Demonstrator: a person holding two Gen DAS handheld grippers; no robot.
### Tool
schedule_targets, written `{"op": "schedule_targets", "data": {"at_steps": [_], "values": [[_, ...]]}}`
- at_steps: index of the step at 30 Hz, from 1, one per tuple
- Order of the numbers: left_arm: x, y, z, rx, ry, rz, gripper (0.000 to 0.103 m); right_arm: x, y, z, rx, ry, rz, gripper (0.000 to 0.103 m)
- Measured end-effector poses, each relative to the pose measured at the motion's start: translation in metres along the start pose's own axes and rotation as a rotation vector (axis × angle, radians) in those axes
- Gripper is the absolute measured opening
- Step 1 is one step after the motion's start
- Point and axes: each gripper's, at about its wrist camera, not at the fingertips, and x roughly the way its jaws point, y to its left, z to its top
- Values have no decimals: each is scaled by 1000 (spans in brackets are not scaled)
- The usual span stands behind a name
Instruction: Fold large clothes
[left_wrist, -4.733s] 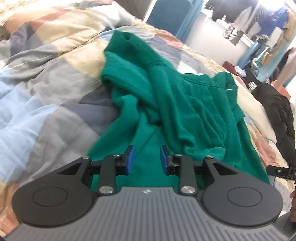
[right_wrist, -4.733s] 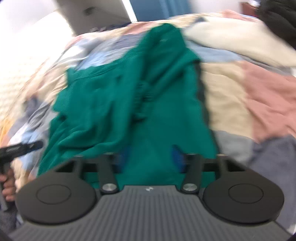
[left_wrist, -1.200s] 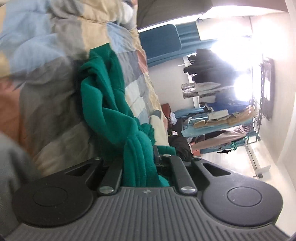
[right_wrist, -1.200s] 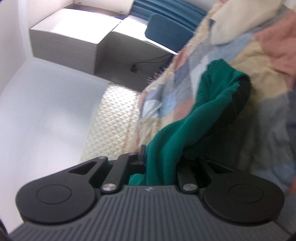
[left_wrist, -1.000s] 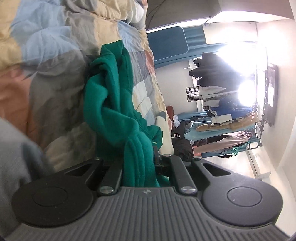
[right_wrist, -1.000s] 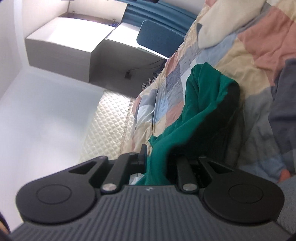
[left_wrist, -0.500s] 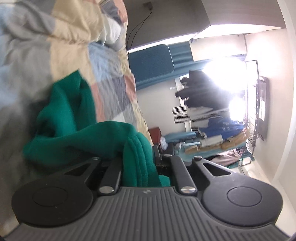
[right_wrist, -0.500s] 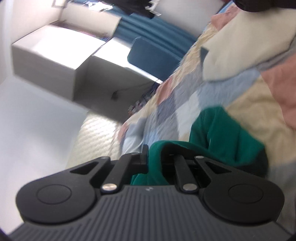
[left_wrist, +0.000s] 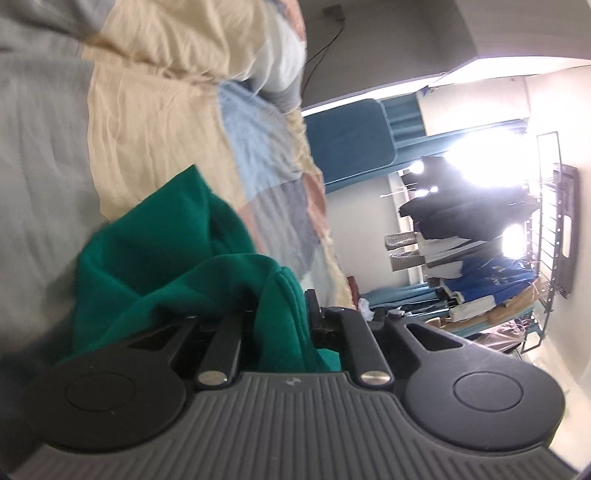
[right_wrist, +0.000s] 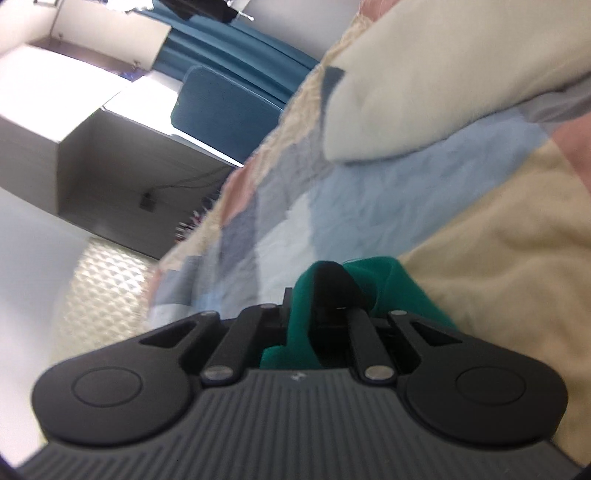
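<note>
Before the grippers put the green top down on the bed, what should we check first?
1. Left gripper clamped on the green sweatshirt: ok.
2. Right gripper clamped on the sweatshirt: ok.
3. Patchwork quilt lies below as a landing place: ok.
4. Sweatshirt smooth: not ok, bunched in the left wrist view.
5. Sleeves tucked in: cannot tell.

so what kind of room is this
Most likely a bedroom at home. A patchwork quilt covers a bed with a cream padded headboard, a rack of hanging clothes stands by the bright window, and teal curtains hang behind.
</note>
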Motion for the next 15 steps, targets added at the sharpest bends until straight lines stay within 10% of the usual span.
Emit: {"op": "schedule_targets", "data": {"at_steps": [11, 15], "values": [[19, 14, 6, 45, 22, -7, 18, 25, -11, -2, -25, 16, 0, 12], [-6, -2, -5, 109, 9, -51, 49, 6, 5, -6, -69, 11, 20, 17]]}}
